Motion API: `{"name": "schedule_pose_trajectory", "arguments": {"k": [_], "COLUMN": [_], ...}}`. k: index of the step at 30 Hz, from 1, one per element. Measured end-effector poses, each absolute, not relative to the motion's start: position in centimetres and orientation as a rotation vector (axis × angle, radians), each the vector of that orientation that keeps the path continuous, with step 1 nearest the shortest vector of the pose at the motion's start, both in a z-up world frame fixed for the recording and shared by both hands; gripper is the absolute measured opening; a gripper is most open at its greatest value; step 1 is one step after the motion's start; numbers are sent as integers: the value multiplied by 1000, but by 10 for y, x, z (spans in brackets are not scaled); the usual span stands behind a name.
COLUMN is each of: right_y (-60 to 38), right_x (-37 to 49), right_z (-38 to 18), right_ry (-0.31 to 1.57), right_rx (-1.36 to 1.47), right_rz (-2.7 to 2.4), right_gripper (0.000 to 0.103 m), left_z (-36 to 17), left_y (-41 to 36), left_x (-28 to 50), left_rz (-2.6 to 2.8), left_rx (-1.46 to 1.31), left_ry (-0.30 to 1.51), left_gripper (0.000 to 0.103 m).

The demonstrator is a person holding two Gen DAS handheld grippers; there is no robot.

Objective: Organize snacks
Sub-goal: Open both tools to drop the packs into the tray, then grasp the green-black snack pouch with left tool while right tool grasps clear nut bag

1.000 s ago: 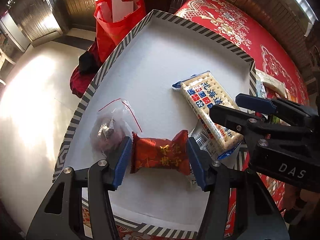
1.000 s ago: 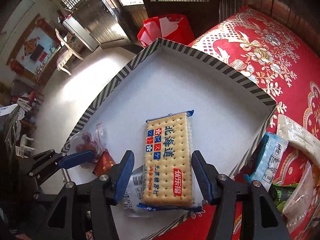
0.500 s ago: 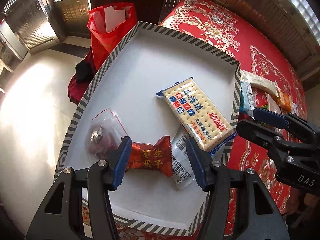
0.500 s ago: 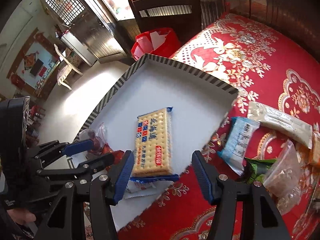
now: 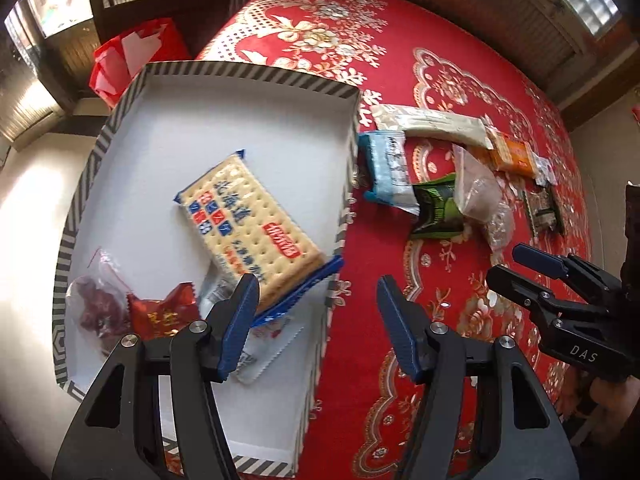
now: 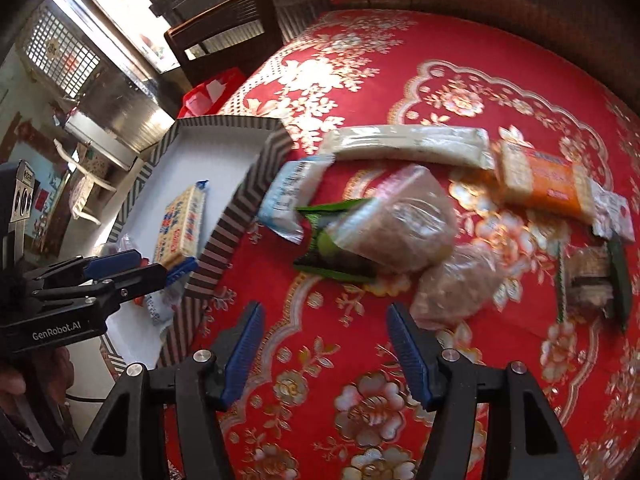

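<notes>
- The striped box (image 5: pixel 224 70) sits on the red flowered desk (image 5: pixel 460 92), white inside, and it's got 4 snacks in it so far.
- Biggest one in there is the cracker pack (image 5: pixel 250 228), lying slantwise with its blue end poking over the box's right wall.
- Tucked in the near left corner: a clear bag of dark red stuff (image 5: pixel 94 304) and a red candy wrapper (image 5: pixel 164 316) touching it.
- A small white packet (image 5: pixel 264 348) lies partly under the cracker pack.
- Left gripper (image 5: pixel 314 322) has its fingers opening, nothing between them, hovering over the box's right edge.
- Right gripper (image 6: pixel 324 350) is opening too, empty, over bare cloth.
- Still outside on the desk, just beside the box: a blue and white packet (image 6: pixel 290 196), a green packet (image 6: pixel 332 248), a long pale bar (image 6: pixel 408 144), an orange pack (image 6: pixel 544 178) and 2 clear bags (image 6: pixel 404 224).
</notes>
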State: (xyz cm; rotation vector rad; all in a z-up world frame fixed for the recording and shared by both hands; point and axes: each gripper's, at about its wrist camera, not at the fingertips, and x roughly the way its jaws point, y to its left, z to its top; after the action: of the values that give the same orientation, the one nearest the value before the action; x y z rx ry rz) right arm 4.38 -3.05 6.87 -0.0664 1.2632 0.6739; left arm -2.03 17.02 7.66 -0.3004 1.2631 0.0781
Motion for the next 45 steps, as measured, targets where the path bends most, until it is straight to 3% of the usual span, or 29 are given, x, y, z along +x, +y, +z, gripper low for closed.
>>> {"name": "schedule_pose_trajectory", "arguments": {"k": [12,45], "right_y": [-104,-146], "right_x": [37,38], "right_z": [60,39], "right_ry": [1289,1344], "right_rx": [22,60], "right_rz": [557,515], "right_gripper": [64,67], "left_z": [72,21], "left_y": [108,74], "left_x": [16,83], "left_rz": [-69,-14], "left_rx": [-259,-245], "left_ry": [1308,1341], "left_gripper": [61,61]}}
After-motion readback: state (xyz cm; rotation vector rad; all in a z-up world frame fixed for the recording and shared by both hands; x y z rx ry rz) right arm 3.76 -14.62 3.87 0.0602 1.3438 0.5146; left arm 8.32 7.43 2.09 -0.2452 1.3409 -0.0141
